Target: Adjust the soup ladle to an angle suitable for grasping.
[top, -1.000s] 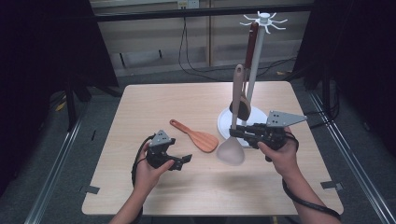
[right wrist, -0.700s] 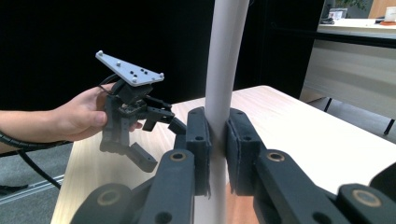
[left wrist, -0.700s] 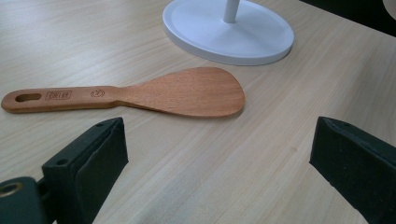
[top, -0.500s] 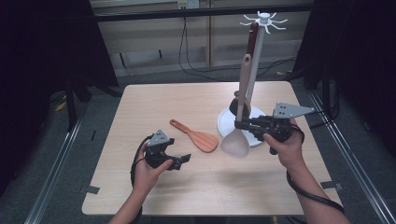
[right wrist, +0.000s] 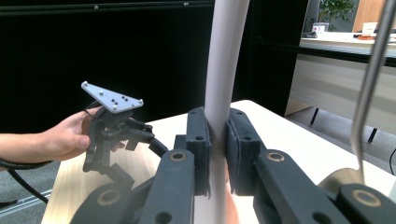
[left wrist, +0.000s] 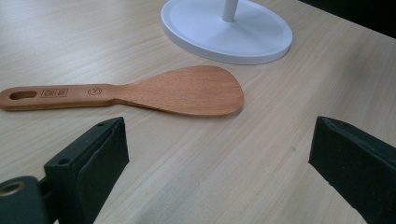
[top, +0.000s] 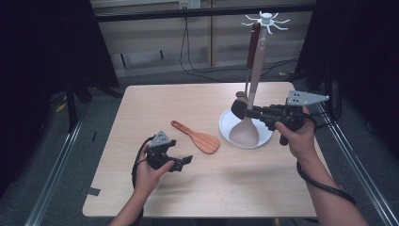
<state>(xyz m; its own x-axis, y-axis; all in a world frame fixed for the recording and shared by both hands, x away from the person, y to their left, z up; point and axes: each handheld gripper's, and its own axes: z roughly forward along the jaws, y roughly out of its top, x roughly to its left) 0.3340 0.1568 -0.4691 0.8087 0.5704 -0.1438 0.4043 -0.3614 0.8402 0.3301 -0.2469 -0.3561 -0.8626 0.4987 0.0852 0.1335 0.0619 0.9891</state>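
The right claw [top: 249,113] is held above the right side of the light wooden counter [top: 160,108], clenched on the handle of a pale beige ladle [top: 247,129]. In the right gripper view the two black pads are seen pressed against either side of that handle [right wrist: 223,70]. The ladle is kept nearly upright, its bowl low over the white round base [top: 228,123] of the utensil stand, and its handle rises close beside the stand's post. A dark-handled utensil [top: 252,44] is seen hanging from the hooked white crown [top: 266,20] of the stand, its dark head [top: 241,101] just behind the right claw. A thin metal rod [right wrist: 371,79] passes close on the right in the right gripper view.

The left claw [top: 181,162] is held low over the near left of the counter, released, with jaws set wide apart. A wooden rice paddle [left wrist: 140,95] lies flat just beyond it, between the claw and the stand's base [left wrist: 243,32], touching neither.
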